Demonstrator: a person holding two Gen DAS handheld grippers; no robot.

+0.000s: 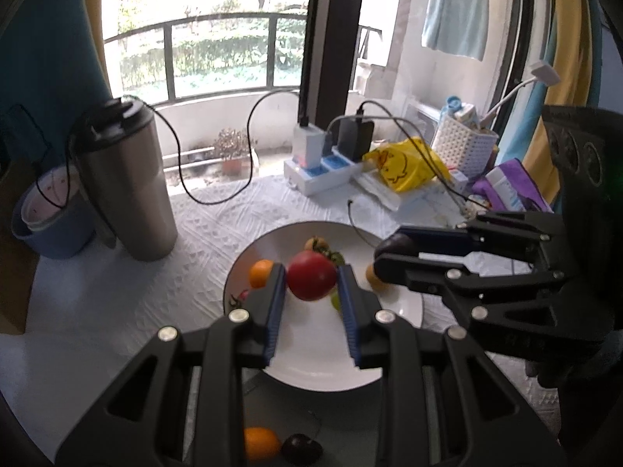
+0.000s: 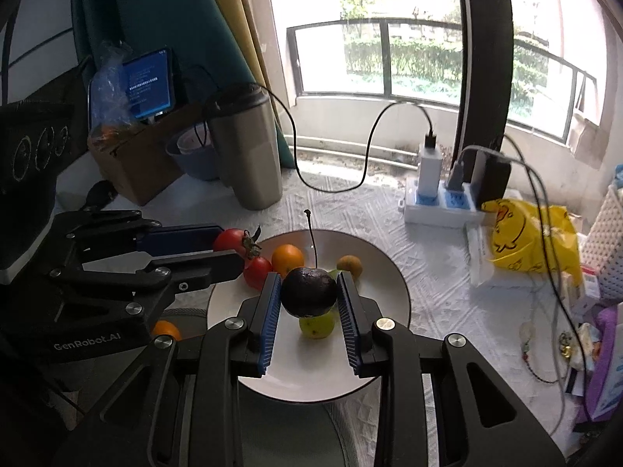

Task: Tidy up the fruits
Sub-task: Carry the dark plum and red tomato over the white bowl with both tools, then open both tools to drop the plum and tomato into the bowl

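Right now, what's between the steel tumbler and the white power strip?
Right wrist view: only a looping black cable on bare white tablecloth between the steel tumbler and the power strip.

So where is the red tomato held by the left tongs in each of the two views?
Left wrist view: the tomato is at centre, clamped between the left tongs, above the plate.
Right wrist view: the tomato is at the left, at the tips of the left tongs, by the plate's left rim.
Shared landmark: the steel tumbler.
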